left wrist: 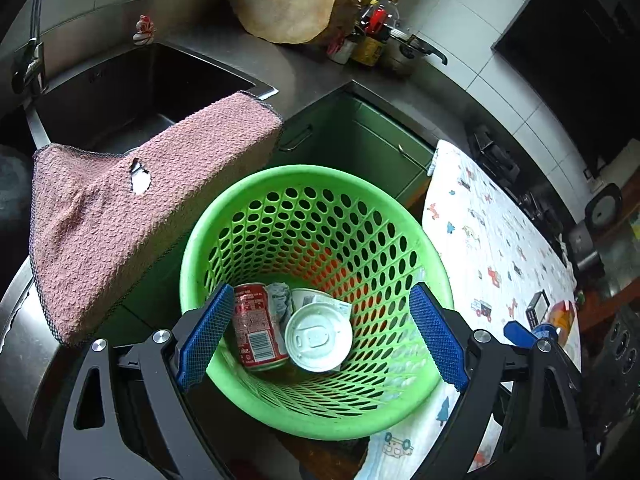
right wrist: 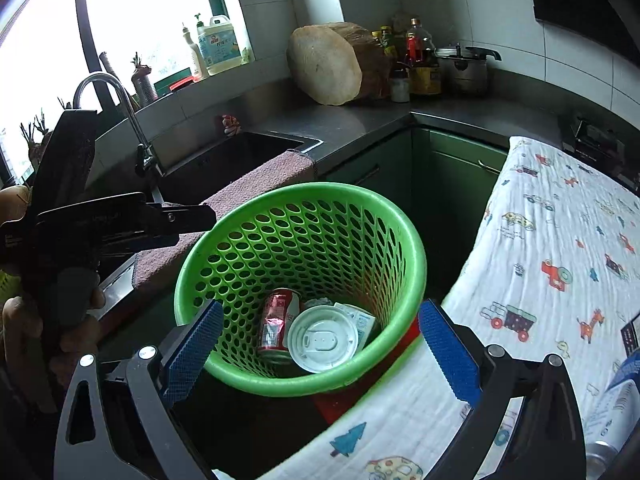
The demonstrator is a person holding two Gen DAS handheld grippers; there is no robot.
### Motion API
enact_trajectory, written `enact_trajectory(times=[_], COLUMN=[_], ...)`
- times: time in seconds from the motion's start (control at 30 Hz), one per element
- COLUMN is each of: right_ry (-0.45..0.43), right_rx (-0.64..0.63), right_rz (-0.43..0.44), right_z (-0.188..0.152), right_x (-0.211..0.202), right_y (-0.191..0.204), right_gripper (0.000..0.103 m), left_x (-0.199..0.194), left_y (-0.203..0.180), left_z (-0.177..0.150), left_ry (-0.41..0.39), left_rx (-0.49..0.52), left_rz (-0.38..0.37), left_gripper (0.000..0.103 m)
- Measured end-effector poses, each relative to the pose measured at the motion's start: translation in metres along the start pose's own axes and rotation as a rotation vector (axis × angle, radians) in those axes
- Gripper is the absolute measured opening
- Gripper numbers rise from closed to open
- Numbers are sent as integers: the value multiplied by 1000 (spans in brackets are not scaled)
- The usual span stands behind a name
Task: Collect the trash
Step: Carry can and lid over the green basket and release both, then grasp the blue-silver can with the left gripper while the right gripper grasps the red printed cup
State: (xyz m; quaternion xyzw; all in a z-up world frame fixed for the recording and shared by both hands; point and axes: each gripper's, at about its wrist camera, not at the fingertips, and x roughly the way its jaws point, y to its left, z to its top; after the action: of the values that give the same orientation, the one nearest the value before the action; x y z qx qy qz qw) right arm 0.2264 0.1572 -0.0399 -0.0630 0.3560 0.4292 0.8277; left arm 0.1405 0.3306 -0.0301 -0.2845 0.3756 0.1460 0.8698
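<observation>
Left claw [left wrist: 322, 334]: blue cross-hatched pads on black arms, spread wide, gripping nothing, above the bin.
Right claw [right wrist: 322, 350]: same build, wide apart, nothing held.
Bin [left wrist: 240, 220]: round green plastic, perforated walls.
Trash: dented red can [left wrist: 258, 328], flat white round lid [left wrist: 319, 339] and crumpled wrappers on the bin's bottom.
Towel [left wrist: 120, 216]: pink, nubbly, holed, draped over the steel sink edge.
Table [right wrist: 560, 248]: covered with printed white cloth.

Pink cloth [left wrist: 120, 216] draped over sink [left wrist: 132, 92] edge; patterned tablecloth [right wrist: 560, 264].
</observation>
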Motion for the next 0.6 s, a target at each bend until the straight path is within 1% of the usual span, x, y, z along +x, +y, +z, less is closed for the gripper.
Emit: enact_trajectory(times=[0.1,0.2,0.37,0.5,0.6], right_ry=[-20,-44,-74,-93,-106], right_rx=[21,38,114,213,298], right_rz=[-21,-68,-136,-200,-274], right_z=[-16,-34,-70,-104,-132], right_x=[-27,-57,-111,-152,-183], right_y=[-13,-29,-64,-93,-115], right_gripper=[95,95,95,95,95], left_x=[2,4,11,19,24], left_y=[-18,-38,-75,-109,-133], left_z=[-6,-13,-24,-33,-38], left_ry=[11,15,38,59,71], left_rx=[32,64,119,168,206], left_rz=[-18,-37,-80,-118,-148], left_gripper=[88,88,89,89,90])
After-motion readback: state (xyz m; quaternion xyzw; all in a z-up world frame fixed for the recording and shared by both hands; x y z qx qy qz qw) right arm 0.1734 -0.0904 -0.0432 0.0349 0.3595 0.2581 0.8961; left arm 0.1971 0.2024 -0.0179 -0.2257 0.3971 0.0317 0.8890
